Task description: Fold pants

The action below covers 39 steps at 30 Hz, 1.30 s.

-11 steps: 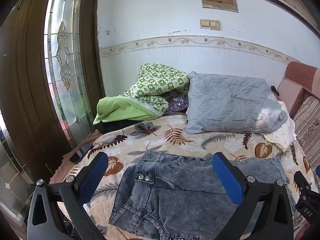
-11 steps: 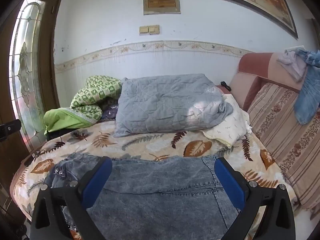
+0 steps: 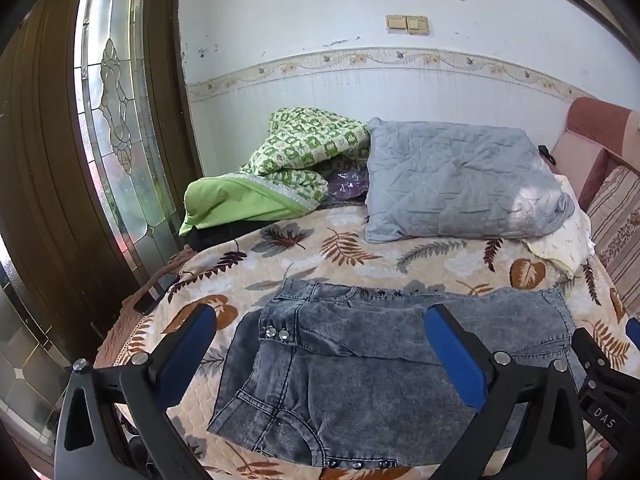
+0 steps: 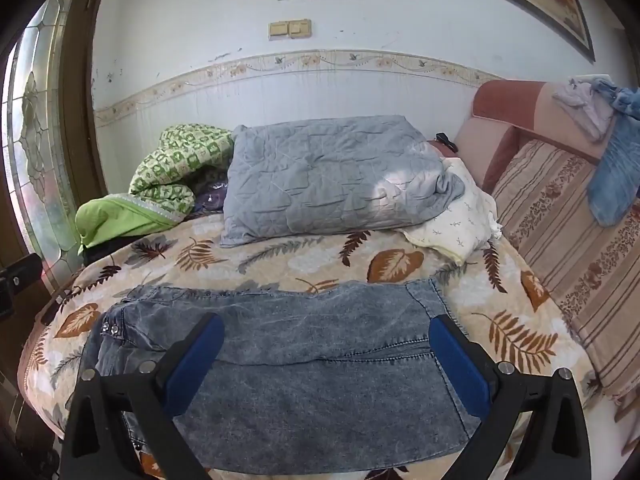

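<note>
Grey acid-wash jeans (image 3: 360,360) lie on the leaf-print bedspread (image 3: 360,252), folded across with the waist and its studs at the left. They also show in the right wrist view (image 4: 304,360), with the leg ends toward the right. My left gripper (image 3: 320,316) is open and empty, held above the waist end. My right gripper (image 4: 326,326) is open and empty, held above the leg end. Neither touches the cloth.
A grey quilted pillow (image 4: 332,176), a green patterned quilt (image 3: 288,168) and a cream cloth (image 4: 456,220) lie at the far side of the bed. A striped sofa back (image 4: 580,248) stands right. A glass-panelled door (image 3: 108,120) stands left. A dark phone (image 3: 156,292) lies at the bed's left edge.
Both views have shifted slightly; the grippers have edged a little over the jeans. The jeans have not moved and both grippers stay open.
</note>
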Available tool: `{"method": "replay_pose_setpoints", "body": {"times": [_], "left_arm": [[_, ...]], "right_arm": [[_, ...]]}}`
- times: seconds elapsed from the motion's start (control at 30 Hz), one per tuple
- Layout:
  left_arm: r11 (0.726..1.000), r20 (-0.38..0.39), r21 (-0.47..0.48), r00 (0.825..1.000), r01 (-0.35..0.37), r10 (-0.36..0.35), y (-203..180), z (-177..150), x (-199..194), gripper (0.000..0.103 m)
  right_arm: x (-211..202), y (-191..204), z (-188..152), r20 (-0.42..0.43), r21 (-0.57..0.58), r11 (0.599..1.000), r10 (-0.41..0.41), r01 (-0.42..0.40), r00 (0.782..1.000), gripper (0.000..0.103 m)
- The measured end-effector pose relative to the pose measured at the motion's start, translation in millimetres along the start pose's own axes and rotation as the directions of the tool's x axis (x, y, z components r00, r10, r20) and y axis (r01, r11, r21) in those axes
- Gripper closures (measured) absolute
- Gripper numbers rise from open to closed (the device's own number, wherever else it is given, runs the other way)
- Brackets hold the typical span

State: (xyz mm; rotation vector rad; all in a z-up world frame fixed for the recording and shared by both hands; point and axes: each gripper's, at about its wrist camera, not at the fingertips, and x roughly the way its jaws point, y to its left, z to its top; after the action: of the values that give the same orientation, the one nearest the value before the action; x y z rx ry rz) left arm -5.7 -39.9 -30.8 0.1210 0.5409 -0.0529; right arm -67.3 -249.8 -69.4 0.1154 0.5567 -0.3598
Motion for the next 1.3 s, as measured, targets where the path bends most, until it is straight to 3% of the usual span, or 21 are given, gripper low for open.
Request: {"method": "replay_pose_setpoints", "body": {"times": [0.3, 0.67, 1.3], "left_arm": [[1.0, -0.035, 0.015, 0.999, 0.005, -0.005, -7.0, -8.5, 7.4, 0.0], [0.999, -0.068, 0.032, 0.998, 0.005, -0.003, -10.6, -12.7, 17.5, 0.0], [0.998, -0.105, 0.065, 0.994, 0.022, -0.015, -19.8, -23.6, 25.4, 0.0]], "right_arm": [[4.8, 6.7, -4.9, -0.013, -0.026, 0.999, -0.023, 0.023, 1.0, 0.0], [-0.1, 7.2, 0.4, 0.001, -0.072, 0.991, -0.111, 0.111, 0.994, 0.0], [2.5, 2.6, 0.6, -0.017, -0.073, 0.989, -0.13, 0.129, 0.991, 0.0]]}}
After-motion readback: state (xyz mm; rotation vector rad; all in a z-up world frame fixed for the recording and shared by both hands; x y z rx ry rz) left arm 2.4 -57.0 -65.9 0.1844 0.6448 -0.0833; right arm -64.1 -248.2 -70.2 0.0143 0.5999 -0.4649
